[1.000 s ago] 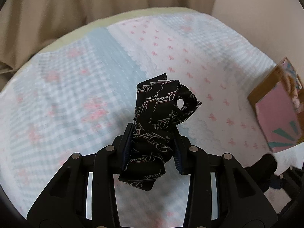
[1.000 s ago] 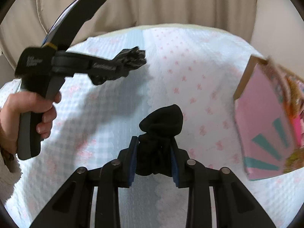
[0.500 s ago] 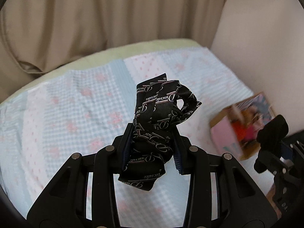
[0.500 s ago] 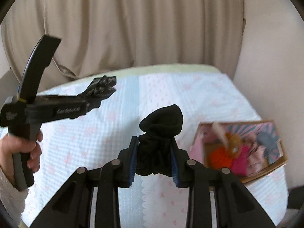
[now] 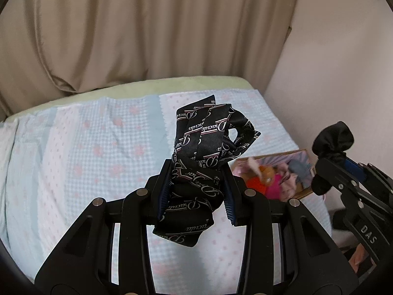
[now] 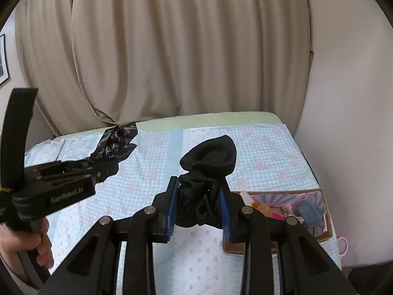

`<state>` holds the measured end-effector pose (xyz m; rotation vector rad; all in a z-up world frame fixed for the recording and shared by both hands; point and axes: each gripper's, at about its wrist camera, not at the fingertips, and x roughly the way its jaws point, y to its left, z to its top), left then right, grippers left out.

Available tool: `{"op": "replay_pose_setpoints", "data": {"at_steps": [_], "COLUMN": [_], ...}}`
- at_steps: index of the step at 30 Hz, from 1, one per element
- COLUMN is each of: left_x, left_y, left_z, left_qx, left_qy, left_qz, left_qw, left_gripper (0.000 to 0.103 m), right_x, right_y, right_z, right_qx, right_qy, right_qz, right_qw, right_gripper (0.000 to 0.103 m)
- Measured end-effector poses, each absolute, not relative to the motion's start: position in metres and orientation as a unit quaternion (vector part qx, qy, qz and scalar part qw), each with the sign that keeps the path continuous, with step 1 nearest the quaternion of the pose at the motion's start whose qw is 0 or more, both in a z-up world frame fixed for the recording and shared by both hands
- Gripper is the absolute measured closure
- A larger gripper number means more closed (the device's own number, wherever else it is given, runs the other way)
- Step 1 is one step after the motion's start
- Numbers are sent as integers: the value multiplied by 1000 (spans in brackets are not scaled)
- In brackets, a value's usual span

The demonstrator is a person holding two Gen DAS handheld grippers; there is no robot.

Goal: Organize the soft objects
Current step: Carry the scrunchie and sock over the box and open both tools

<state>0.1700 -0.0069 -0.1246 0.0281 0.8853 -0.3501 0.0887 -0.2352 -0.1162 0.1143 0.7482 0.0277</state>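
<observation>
In hand: my left gripper (image 5: 196, 196) clamps patterned scarf (image 5: 208, 142); right gripper (image 6: 198, 211) clamps black cloth (image 6: 208, 157). Unstowed; box (image 6: 321, 233) at four o'clock, seemingly part-filled.

The black cloth (image 5: 206, 162) held in the left gripper (image 5: 196, 194) has a word in curly white letters, printed over and over. It looks like "Dracula", but the letters are upside down and folded, so the word is not sure. In the left wrist view, the side of the right gripper (image 5: 343, 169) says "DAS" in pale letters. In the right wrist view, the side of the left gripper says "GenRobot.AI" in small grey letters. Nothing else can be read.
</observation>
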Motion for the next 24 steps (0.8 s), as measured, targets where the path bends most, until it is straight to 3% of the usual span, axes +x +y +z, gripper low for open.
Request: {"op": "replay_pose_setpoints", "data": {"at_steps": [11, 24], "left_x": [147, 166], "left_y": [-100, -231], "left_z": [-129, -233], "left_qx": [-6, 12], "left_qy": [429, 519], "left_qz": [-162, -195], "left_qw": [889, 832], "left_gripper": [69, 69], "right_x": [86, 118], "right_y": [-336, -442], "right_z": [-122, -205], "right_qx": [52, 69], "right_qy": [373, 471], "right_qz": [13, 3], "right_qw": [926, 880], "right_gripper": [75, 75]}}
